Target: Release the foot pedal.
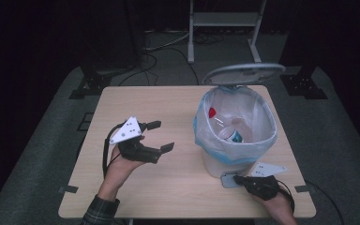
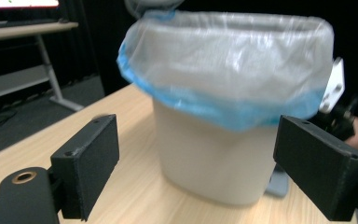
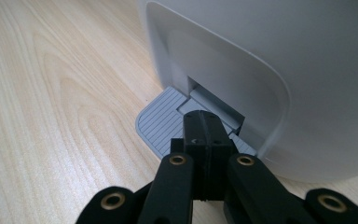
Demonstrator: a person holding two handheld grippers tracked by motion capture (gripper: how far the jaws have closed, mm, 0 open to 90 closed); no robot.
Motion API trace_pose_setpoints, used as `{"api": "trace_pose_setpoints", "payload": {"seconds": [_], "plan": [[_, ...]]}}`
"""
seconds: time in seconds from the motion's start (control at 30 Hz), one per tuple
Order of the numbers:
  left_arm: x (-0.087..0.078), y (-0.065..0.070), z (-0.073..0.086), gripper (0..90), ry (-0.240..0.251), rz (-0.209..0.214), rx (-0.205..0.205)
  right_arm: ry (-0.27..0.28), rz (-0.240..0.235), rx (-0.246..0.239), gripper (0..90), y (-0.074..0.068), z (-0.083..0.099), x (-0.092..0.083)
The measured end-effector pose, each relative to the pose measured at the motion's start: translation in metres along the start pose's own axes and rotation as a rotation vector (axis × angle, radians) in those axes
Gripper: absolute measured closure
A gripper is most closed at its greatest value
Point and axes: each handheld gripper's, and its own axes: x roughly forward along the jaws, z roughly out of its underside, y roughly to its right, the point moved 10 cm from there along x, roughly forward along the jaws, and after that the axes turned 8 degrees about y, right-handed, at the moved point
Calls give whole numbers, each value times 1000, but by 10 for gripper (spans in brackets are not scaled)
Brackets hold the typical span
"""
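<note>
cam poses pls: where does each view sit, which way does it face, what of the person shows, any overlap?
High view: above the table, looking forward and down; both forearms, left gripper open.
Left gripper view: on that gripper, level, facing the lined bin.
Right gripper view: low, facing the pedal; right gripper shut.
All share the bin.

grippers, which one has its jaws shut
The right gripper, its jaws pressed together on the grey pedal at the foot of the bin. The left gripper is spread open with nothing between.
</note>
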Motion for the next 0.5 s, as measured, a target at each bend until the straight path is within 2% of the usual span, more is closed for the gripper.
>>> {"api": "trace_pose_setpoints", "payload": {"seconds": [0.07, 0.3, 0.5], "plan": [[-6, -1, 7, 130, -12, -12, -3, 15, -3, 8, 900, 0, -2, -1], [-23, -5, 31, 96, -69, -50, -5, 68, -7, -16, 898, -6, -12, -10], [-36, -4, 50, 75, -93, -67, -32, 112, -6, -8, 813, -6, -17, -20]]}}
